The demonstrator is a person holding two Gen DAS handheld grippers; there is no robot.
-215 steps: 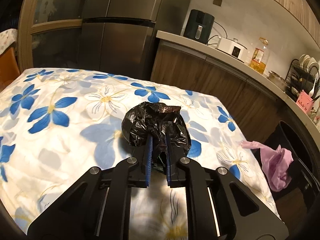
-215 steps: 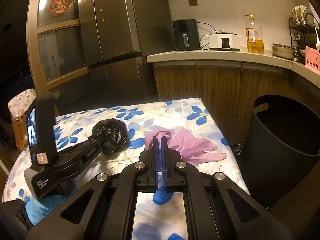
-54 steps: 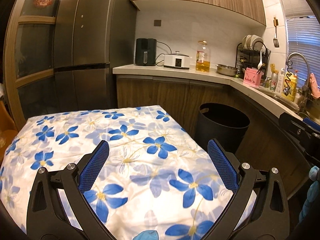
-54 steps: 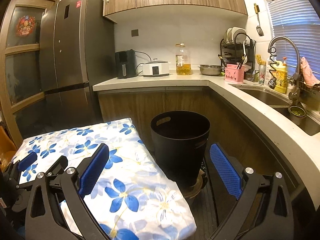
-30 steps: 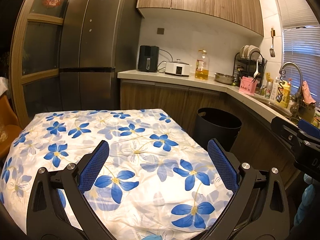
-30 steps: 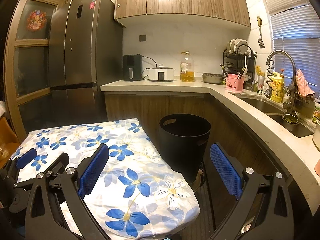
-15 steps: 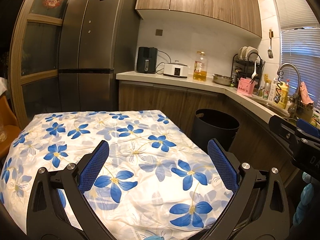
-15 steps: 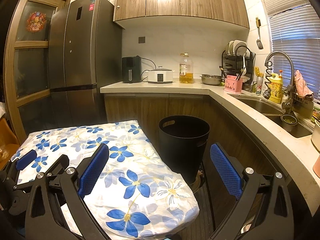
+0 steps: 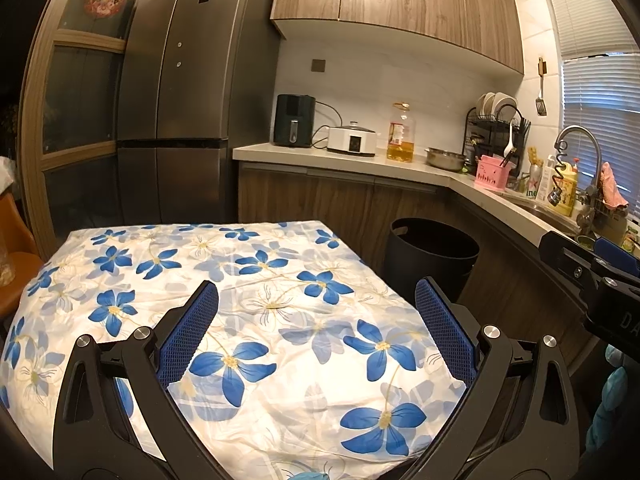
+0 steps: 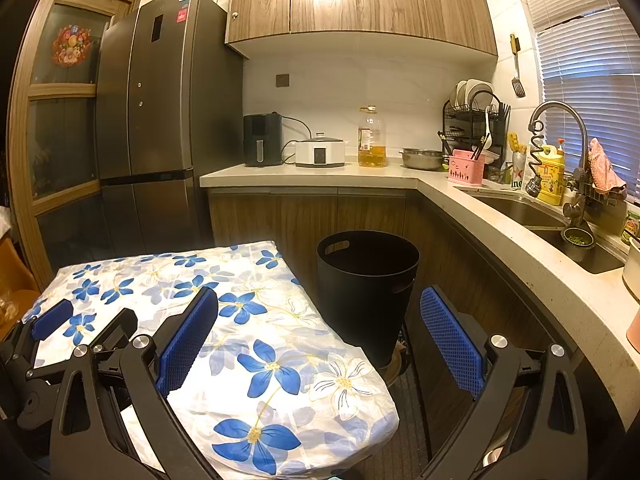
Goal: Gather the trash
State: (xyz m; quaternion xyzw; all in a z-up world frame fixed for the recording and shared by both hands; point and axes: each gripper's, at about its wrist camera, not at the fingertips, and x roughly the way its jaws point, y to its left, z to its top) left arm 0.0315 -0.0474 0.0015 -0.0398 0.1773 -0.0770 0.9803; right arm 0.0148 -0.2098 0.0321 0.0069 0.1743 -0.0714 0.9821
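Holding nothing, the left gripper (image 9: 316,328) had its jaws wide apart above the counter (image 9: 280,412), which was covered with a white cloth with blue flowers. Between the jaws only this cloth was visible. The blue pads (image 9: 188,332) on the inner sides of the jaws faced each other with a broad gap.

The right gripper (image 10: 320,336) also had its jaws wide apart and empty. Its left jaw stood over the near corner of the flowered cloth, and its right jaw stood over the dark floor in front of the wooden cupboards. The black bin (image 10: 366,288) was seen between the two jaws, a little ahead of them, standing on the floor just beside the edge of the counter. Its opening was dark, so I could not tell what lay inside. From the left wrist view the same bin (image 9: 432,254) was ahead and to the right of the jaws, beyond the far right corner of the cloth.

At the lower left of the right wrist view, a part of the left gripper (image 10: 60,344) showed over the cloth.
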